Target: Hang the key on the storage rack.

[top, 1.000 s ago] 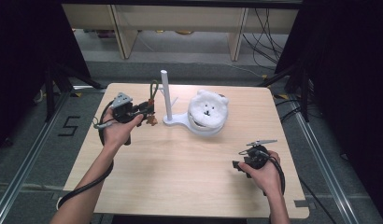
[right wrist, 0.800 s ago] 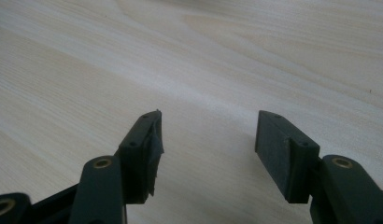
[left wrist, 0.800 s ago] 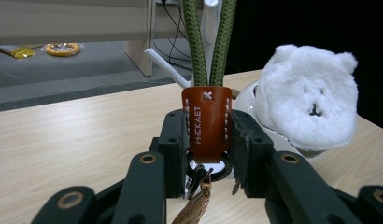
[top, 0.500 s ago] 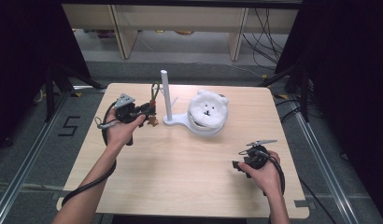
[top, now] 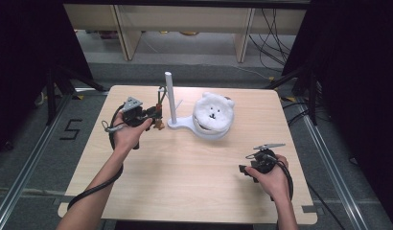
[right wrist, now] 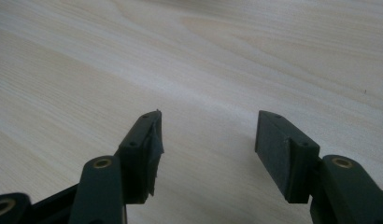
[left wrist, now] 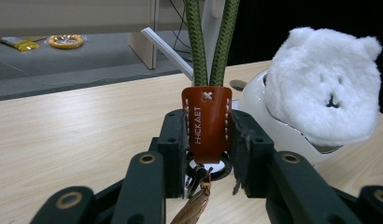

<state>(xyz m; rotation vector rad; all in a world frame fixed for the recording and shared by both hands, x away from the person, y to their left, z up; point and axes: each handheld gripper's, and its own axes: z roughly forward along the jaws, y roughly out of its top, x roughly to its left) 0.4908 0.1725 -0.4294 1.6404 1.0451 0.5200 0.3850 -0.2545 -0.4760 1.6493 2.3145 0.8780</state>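
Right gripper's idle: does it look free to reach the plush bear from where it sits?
Probably yes. The right gripper is open over bare table, with nothing between it and the plush bear. The left gripper holds the strap beyond the stand's post.

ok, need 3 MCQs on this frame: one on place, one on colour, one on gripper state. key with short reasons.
1. Where is the plush bear?
A. in the white stand's dish
B. flat on the table by the right gripper
C. on the floor

2. What colour is the tab on the cord?
A. blue
B. orange-brown
C. white

3. How does the right gripper stand?
A. shut on the cord
B. shut on the bear
C. open, nothing between the jaws

Key: 1 A, the bear sits in the dish of the stand. 2 B, an orange-brown leather tab joins the green cord, clamped in the left gripper. 3 C, the jaws are apart over the bare table.
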